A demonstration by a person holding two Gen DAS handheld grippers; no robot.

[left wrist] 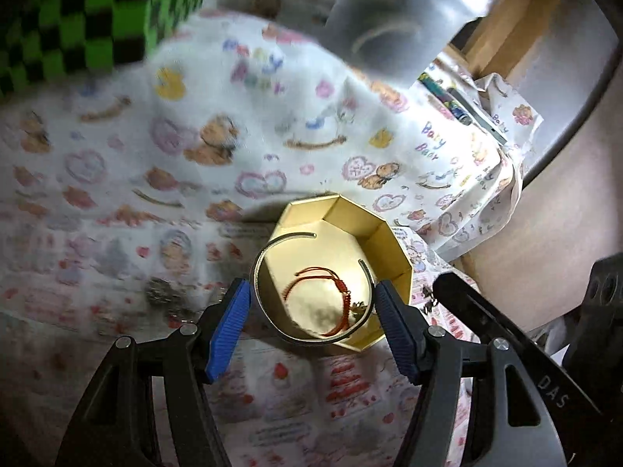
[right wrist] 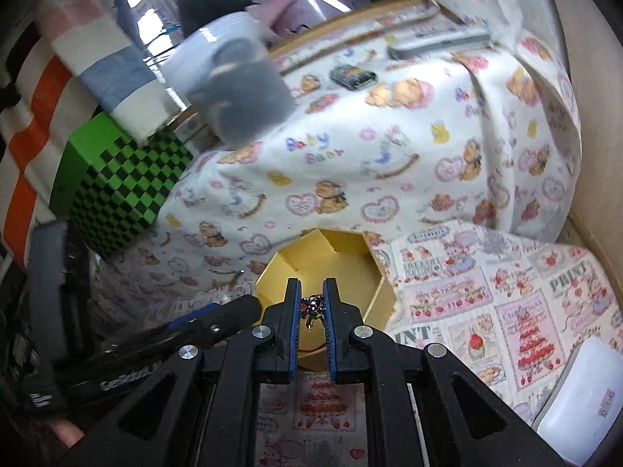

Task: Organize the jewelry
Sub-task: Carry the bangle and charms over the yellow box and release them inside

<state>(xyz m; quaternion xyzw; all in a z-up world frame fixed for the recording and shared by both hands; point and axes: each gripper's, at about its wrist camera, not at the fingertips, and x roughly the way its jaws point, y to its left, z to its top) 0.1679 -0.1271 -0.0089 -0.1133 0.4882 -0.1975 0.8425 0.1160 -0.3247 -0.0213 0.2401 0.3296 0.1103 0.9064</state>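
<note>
**Both grippers over the gold box, each w/ a piece**

We're looking down at an octagonal gold box [left wrist: 352, 233], lid off, sitting on a printed paper sheet [right wrist: 506, 303] near the cartoon-bear cloth [left wrist: 272, 116].

L gripper [left wrist: 309, 303]: jaws are standing roughly half open and we're seeing an open metal bangle [left wrist: 268, 257] spanning them. The blue pads [left wrist: 229, 323] are bearing on its outer sides, so we're calling it held. Bangle is hanging over the near-left part of the box opening.

Inside the box, on the floor: a red cord bracelet [left wrist: 331, 299] w/ a small charm at its right end.

R gripper [right wrist: 312, 307]: jaws are nearly closed, pinching a small silver charm piece [right wrist: 311, 308] between the pad tips. It's sitting above the near rim of the box. We can't tell what kind of jewelry it is, too small.

Other stuff: green/black checkered box [right wrist: 117, 194] far left, blurred grey cup-like object [right wrist: 233, 85] far centre, white tray [right wrist: 580, 401] near right. The L gripper's body is showing at the near left of the right wrist view.
</note>
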